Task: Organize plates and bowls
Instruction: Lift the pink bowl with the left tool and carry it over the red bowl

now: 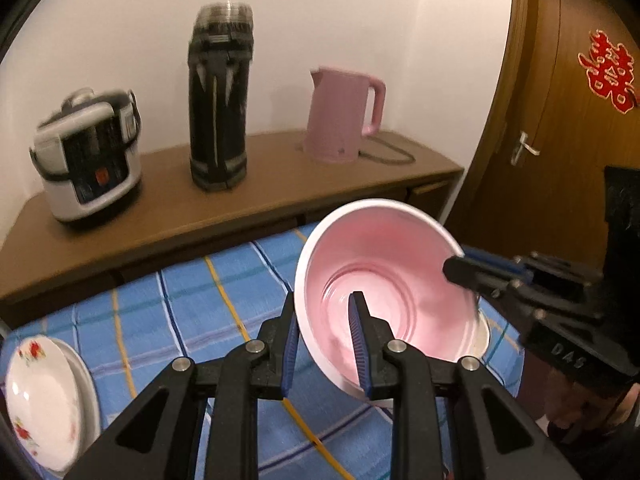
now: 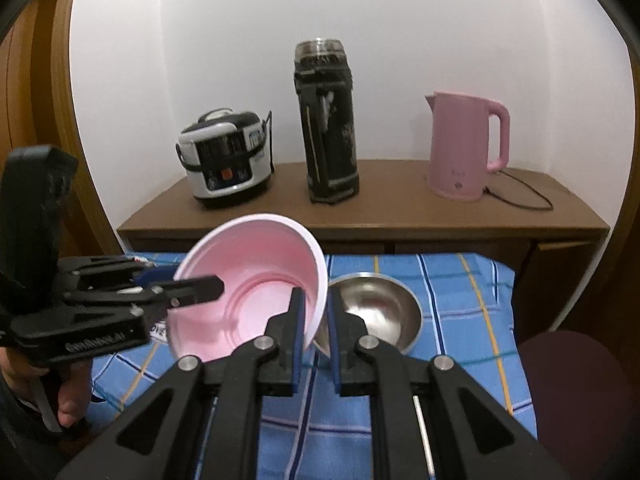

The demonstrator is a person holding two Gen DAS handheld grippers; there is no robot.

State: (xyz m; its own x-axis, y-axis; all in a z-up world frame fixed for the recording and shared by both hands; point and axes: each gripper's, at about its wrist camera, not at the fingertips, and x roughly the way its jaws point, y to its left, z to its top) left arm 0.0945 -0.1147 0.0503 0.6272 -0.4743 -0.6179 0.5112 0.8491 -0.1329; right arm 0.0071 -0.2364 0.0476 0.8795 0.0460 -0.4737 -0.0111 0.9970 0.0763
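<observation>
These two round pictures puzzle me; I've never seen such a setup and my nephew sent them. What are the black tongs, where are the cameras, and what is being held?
No robot here: a person holds a pair of tongs in each hand, and a wide-angle camera on each looks along its fingers.

One picture is from the left tongs, the other from the right tongs; each also shows the other pair from the side. Both pairs are shut on the rim of one pink bowl, at opposite sides, holding it tilted above a blue checked cloth.

On the cloth lie a flowered plate and a steel bowl. Behind, a wooden cabinet carries a rice cooker, a black flask and a pink kettle.
</observation>
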